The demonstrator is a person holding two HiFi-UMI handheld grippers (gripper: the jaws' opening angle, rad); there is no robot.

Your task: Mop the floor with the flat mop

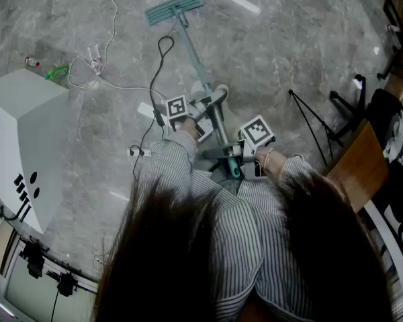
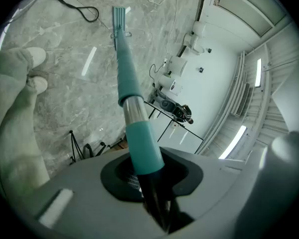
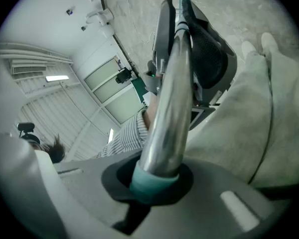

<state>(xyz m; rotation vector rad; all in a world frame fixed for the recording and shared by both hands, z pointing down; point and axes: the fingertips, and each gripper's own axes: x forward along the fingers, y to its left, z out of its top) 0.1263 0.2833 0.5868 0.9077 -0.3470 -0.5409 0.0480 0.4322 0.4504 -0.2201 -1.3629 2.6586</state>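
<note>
Mop, head view: teal flat mop with a long teal-and-steel pole (image 1: 195, 59), flat head down on the grey marble floor (image 1: 289, 39) well out in front, pole slanting back toward the body.
Grippers, head view: left gripper (image 1: 217, 98) on the pole's middle stretch, right gripper (image 1: 223, 153) near the top end, the two close together.
Left gripper view: pole (image 2: 132, 103) running away to the mop head on the floor. Left gripper (image 2: 147, 183) jaws squeezed onto the pole right where a teal sleeve ends.
Right gripper view: right gripper (image 3: 149, 183) jaws clamped round the shiny steel tube (image 3: 169, 108) at a teal collar. Other gripper visible further along the same tube.
Handling, just a guess: light and stiff, so pushes should go straight to the head. Bare steel probably slick, teal sleeves the safer spots to grab. Wider spacing between grips likely gives better leverage.
Watch out: looped black cable (image 1: 162, 66) lying on the floor just beside the pole.
Count: one mop, two grippers, both on the pole, and two white shoes (image 2: 35, 56) in the left gripper view.
</note>
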